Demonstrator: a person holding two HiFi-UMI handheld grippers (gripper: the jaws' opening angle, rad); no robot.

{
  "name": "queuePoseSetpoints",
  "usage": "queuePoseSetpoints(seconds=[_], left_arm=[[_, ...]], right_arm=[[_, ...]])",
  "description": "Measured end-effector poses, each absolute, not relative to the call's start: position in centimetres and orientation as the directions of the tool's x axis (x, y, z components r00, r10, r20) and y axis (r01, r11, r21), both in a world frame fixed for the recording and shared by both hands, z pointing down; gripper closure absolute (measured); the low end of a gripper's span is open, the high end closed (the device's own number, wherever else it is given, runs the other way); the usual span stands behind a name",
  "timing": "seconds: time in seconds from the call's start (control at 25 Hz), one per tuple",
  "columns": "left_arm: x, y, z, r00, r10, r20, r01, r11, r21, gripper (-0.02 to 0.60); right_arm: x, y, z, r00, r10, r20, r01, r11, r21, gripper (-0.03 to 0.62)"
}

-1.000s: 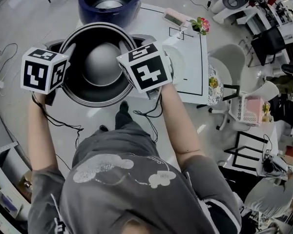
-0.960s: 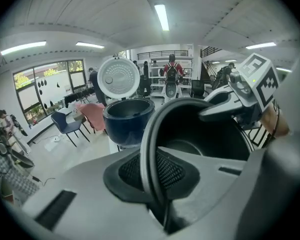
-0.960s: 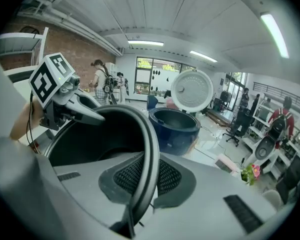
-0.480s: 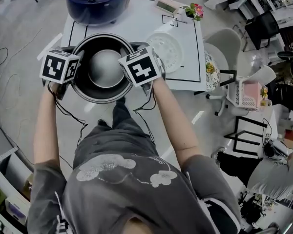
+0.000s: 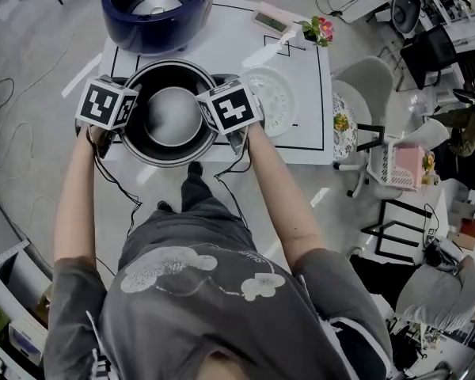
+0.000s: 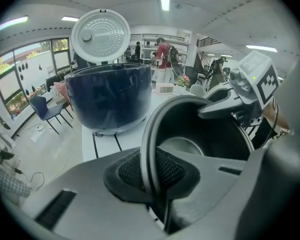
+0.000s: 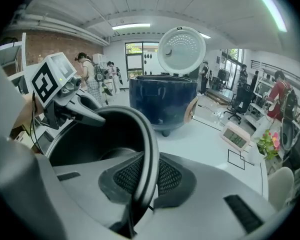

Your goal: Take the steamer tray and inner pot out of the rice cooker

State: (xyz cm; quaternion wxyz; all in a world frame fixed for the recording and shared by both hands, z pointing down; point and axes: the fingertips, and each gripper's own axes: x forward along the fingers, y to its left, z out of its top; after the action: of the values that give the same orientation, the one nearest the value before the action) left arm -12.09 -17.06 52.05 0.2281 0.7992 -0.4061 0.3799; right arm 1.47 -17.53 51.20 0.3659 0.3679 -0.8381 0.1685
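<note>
Both grippers hold the dark metal inner pot (image 5: 172, 117) by its rim, over the near left of the white table (image 5: 305, 137). My left gripper (image 5: 125, 114) is shut on the left rim (image 6: 151, 129), its pads (image 6: 132, 170) pinching the wall. My right gripper (image 5: 209, 111) is shut on the right rim (image 7: 149, 134) the same way. The open, dark blue rice cooker (image 5: 154, 0) stands behind the pot, lid (image 6: 100, 34) up. The white steamer tray (image 5: 271, 95) lies on the table to the pot's right. I cannot tell whether the pot touches the table.
A small pink-and-white display unit (image 5: 271, 22) and a pot of flowers (image 5: 320, 30) sit at the table's far right corner. Black tape lines mark the tabletop. Chairs (image 5: 368, 93) and a cart stand to the right; cables trail on the floor at left.
The pot and both grippers have come down together toward the table, now lower and nearer the cooker and steamer tray. The grips on the rim are unchanged.
</note>
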Motion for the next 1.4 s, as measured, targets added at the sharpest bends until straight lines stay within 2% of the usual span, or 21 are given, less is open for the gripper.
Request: queuePoseSetpoints(seconds=[0.32, 0.6, 0.64, 0.68, 0.76, 0.84, 0.88, 0.96, 1.16, 1.4], left_arm=[[-12.2, -18.9, 53.2, 0.381, -0.459, 0.803, -0.827, -0.558, 0.074, 0.541], [-12.2, -19.4, 53.7, 0.361, -0.431, 0.827, -0.820, -0.569, 0.061, 0.532], [-12.3, -19.4, 53.7, 0.359, -0.434, 0.826, -0.817, -0.574, 0.053, 0.503], [-12.4, -19.5, 53.6, 0.356, -0.440, 0.824, -0.815, -0.578, 0.043, 0.448], [-12.6, -19.6, 53.5, 0.347, -0.463, 0.816, -0.809, -0.588, 0.011, 0.318], [-13.0, -19.8, 53.6, 0.334, -0.501, 0.799, -0.806, -0.591, -0.034, 0.248], [-13.3, -19.9, 53.6, 0.325, -0.519, 0.790, -0.808, -0.587, -0.054, 0.236], [-14.0, -19.9, 53.6, 0.300, -0.556, 0.775, -0.823, -0.562, -0.084, 0.208], [-16.3, -19.5, 50.5, 0.240, -0.682, 0.691, -0.873, -0.463, -0.154, 0.184], [-17.0, -18.0, 45.9, 0.243, -0.765, 0.597, -0.879, -0.433, -0.197, 0.184]], right_arm=[[1.2, -19.5, 52.3, -0.511, -0.428, 0.745, -0.713, 0.695, -0.090, 0.522], [1.5, -20.4, 52.4, -0.526, -0.448, 0.722, -0.717, 0.691, -0.094, 0.499], [1.5, -20.5, 52.3, -0.532, -0.453, 0.715, -0.714, 0.693, -0.093, 0.493], [1.3, -20.5, 52.2, -0.541, -0.455, 0.707, -0.712, 0.696, -0.097, 0.482], [1.1, -20.5, 52.0, -0.560, -0.455, 0.693, -0.703, 0.703, -0.106, 0.410], [1.1, -20.3, 51.8, -0.568, -0.461, 0.682, -0.698, 0.708, -0.102, 0.349], [1.2, -20.3, 51.7, -0.571, -0.472, 0.672, -0.701, 0.706, -0.099, 0.318], [1.6, -20.3, 51.3, -0.566, -0.512, 0.645, -0.720, 0.689, -0.085, 0.297], [3.6, -20.6, 48.6, -0.516, -0.655, 0.552, -0.796, 0.605, -0.026, 0.295], [5.5, -19.3, 44.8, -0.471, -0.755, 0.456, -0.851, 0.524, -0.011, 0.295]])
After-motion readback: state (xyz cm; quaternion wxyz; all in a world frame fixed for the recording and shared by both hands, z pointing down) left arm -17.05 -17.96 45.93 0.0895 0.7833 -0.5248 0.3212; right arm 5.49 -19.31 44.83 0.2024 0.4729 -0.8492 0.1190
